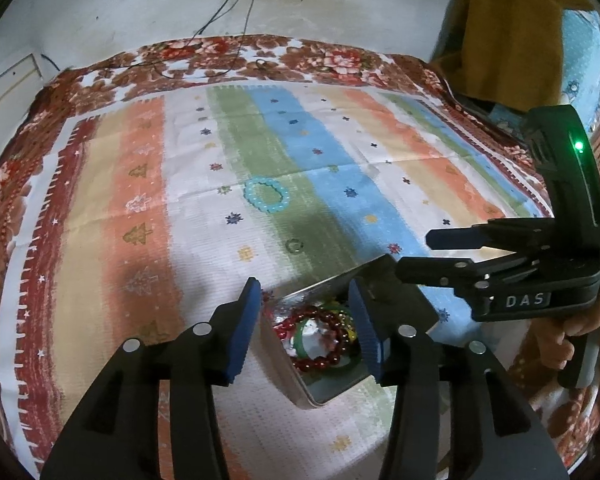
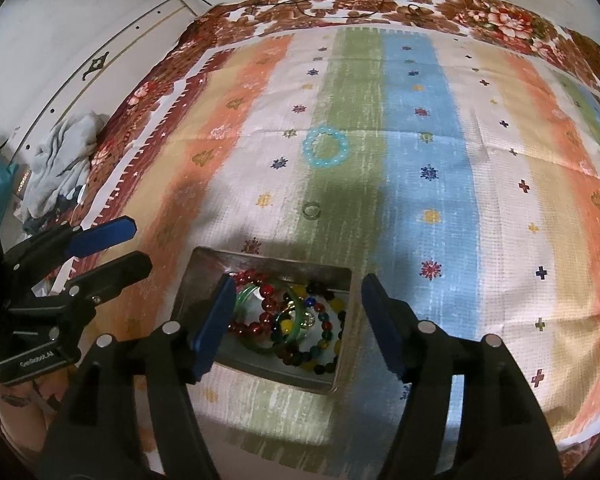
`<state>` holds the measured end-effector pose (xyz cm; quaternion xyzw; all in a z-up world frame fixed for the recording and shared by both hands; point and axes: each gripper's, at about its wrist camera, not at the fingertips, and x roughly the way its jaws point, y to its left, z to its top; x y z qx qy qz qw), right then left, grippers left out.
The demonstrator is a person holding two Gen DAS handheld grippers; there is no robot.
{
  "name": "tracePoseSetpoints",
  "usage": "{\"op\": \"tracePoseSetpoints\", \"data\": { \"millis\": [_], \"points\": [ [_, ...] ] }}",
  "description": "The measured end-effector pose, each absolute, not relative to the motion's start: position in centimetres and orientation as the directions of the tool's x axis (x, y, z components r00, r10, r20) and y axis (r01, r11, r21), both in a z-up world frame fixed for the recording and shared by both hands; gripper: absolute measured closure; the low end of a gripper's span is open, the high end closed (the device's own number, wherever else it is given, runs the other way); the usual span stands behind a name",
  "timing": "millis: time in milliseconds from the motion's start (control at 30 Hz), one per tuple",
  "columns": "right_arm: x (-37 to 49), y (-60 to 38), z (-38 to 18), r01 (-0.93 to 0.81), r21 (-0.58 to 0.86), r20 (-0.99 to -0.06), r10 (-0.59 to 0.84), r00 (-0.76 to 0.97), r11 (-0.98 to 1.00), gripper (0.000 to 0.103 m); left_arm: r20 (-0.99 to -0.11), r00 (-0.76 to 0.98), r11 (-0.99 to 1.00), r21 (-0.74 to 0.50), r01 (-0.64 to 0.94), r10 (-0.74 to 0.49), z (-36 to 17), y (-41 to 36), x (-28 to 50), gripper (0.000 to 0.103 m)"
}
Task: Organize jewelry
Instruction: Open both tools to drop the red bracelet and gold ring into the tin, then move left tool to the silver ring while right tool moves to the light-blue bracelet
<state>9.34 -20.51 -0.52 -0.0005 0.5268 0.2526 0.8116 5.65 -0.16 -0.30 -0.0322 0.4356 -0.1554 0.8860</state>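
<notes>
Both the left gripper and right gripper hover spread wide and empty over the metal tin at bottom centre, which holds beaded bracelets. A turquoise bracelet and a small ring lie apart on the striped cloth, toward mid-frame.

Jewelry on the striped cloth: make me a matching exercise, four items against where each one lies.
Things:
1. turquoise bead bracelet
2. small ring
3. green bangle
4. red bead bracelet

Places:
A. in the metal tray, its beads lying over another piece
B. alone on the cloth, farthest from the tray
C. in the tray, partly under the red beads
D. on the cloth, between the tray and the turquoise beads

Pairs: 1-B, 2-D, 3-C, 4-A
</notes>
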Motion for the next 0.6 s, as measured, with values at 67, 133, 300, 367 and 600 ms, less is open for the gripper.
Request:
{"op": "tracePoseSetpoints", "data": {
  "millis": [67,133,300,367,600],
  "points": [
    [9.7,-20.8,-0.5,-0.392,0.267,-0.856,0.404,0.324,0.88,0.036,-0.768,0.568,0.953,-0.19,0.238,-0.295,-0.6,0.0,5.9,0.057],
    [10.0,-21.0,-0.5,-0.375,0.272,-0.855,0.401,0.329,0.886,0.034,-0.774,0.566,0.956,-0.185,0.228,-0.285,-0.8,0.2,6.2,0.056],
    [10.4,-21.2,-0.5,-0.359,0.27,-0.856,0.394,0.336,0.893,0.03,-0.783,0.559,0.959,-0.179,0.22,-0.274,-1.2,0.4,6.7,0.053],
    [10.6,-21.2,-0.5,-0.354,0.273,-0.855,0.394,0.337,0.895,0.03,-0.787,0.553,0.959,-0.179,0.221,-0.275,-1.4,0.3,6.9,0.052],
    [11.9,-21.2,-0.7,-0.305,0.268,-0.855,0.372,0.361,0.914,0.03,-0.804,0.534,0.961,-0.171,0.215,-0.263,-2.2,0.0,8.1,0.05]
  ]
}}
